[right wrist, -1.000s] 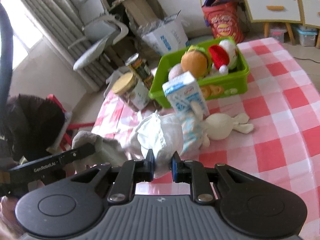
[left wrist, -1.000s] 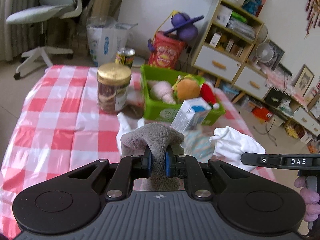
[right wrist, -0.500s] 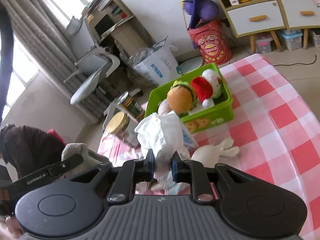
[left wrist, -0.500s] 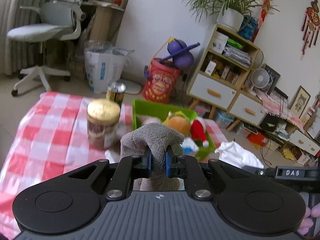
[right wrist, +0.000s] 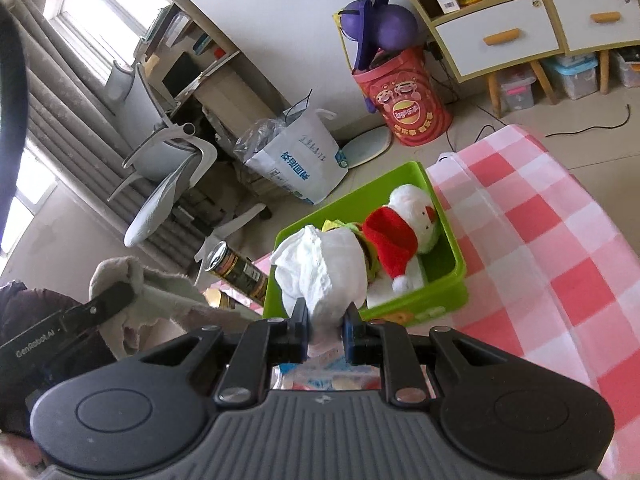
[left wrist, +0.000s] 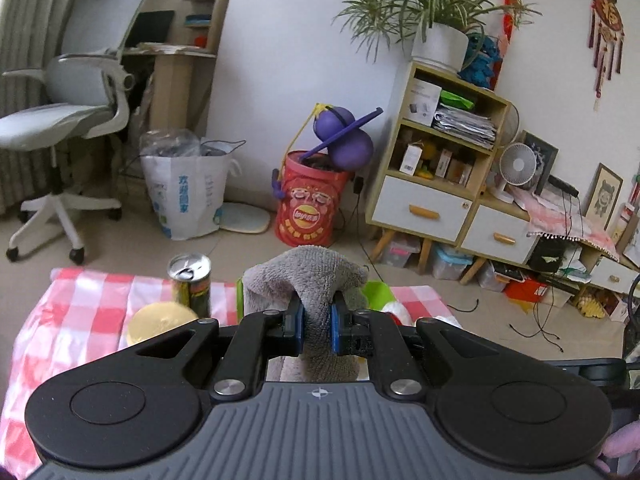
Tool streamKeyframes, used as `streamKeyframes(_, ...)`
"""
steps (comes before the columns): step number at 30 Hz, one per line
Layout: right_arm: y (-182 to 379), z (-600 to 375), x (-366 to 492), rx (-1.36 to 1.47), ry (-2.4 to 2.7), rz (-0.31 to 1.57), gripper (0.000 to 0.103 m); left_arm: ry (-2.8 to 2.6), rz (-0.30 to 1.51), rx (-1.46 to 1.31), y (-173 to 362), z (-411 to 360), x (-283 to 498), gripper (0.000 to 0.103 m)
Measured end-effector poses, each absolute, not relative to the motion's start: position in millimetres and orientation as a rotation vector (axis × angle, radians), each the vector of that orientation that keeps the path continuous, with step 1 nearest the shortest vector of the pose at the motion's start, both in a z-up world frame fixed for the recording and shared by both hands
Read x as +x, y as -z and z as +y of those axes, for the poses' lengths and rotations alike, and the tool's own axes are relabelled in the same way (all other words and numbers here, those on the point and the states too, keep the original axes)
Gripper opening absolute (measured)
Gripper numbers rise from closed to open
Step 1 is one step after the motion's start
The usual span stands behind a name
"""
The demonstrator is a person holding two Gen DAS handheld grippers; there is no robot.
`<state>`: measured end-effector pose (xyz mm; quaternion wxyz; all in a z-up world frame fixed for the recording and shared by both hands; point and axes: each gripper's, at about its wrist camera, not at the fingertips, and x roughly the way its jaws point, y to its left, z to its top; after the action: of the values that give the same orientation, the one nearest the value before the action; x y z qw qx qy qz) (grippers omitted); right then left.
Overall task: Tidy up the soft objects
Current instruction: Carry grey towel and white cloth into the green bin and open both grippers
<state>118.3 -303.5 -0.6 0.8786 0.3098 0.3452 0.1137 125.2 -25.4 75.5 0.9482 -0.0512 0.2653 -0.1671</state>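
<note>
Left wrist view: the left gripper (left wrist: 316,330) pinches one grey cloth (left wrist: 306,280), bunched and rising upright from the tips. One can (left wrist: 191,282) and one gold-lidded jar (left wrist: 162,322) stand left of the tips.

Right wrist view: the right gripper (right wrist: 325,330) clamps one white cloth (right wrist: 322,270), long axis pointing away, before the green bin (right wrist: 450,246) holding a Santa plush (right wrist: 408,226).
</note>
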Motion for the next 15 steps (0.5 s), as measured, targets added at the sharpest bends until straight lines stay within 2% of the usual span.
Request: streamKeyframes(15,63.6,-293.4,181.6,0.680,-0.187,0.814,0.000,0.289,0.734,-0.042,31.7,-43.9,193.7,0.009)
